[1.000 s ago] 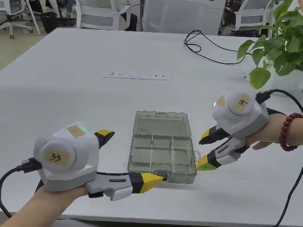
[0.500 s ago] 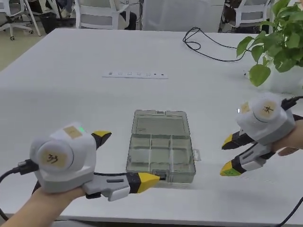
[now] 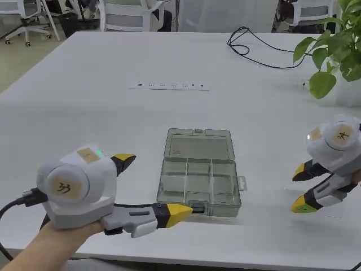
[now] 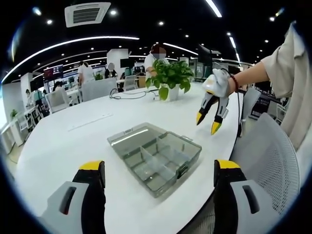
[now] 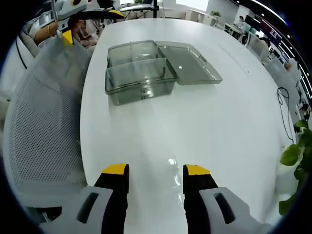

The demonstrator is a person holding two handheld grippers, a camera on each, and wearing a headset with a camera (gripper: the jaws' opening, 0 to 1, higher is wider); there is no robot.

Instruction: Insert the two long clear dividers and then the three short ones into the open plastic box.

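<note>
- White and wide, the desk (image 3: pixel 84 107) carries a power strip (image 3: pixel 169 86) and a black cable (image 3: pixel 255 49) further away; a green plant (image 3: pixel 333 45) stands at its right edge.
- We see the plastic box (image 3: pixel 220 208) near the front of the desk, with its lid (image 3: pixel 198 144) lying open and flat behind the base.
- Clear dividers (image 3: pixel 211 176) stand inside the base and cut it into small compartments; they are transparent, so we cannot count them with certainty.
- Our left gripper (image 3: pixel 152 187) has its jaws spread wide and holds nothing. One yellow tip is just beside the front wall of the box; we cannot tell if it touches.
- Our right gripper (image 3: pixel 302 189) is well apart from the box, on its right side, jaws parted and also empty.
- We judge that the inserting step is at its end or very near it, because the dividers that we can see are in the box and both grippers are free.
- The next move, we think, calls for a check that each divider sits fully down in its slots and stands upright. If one rides high, a gentle press from above is enough, while the other gripper steadies the light box on the smooth desk.
</note>
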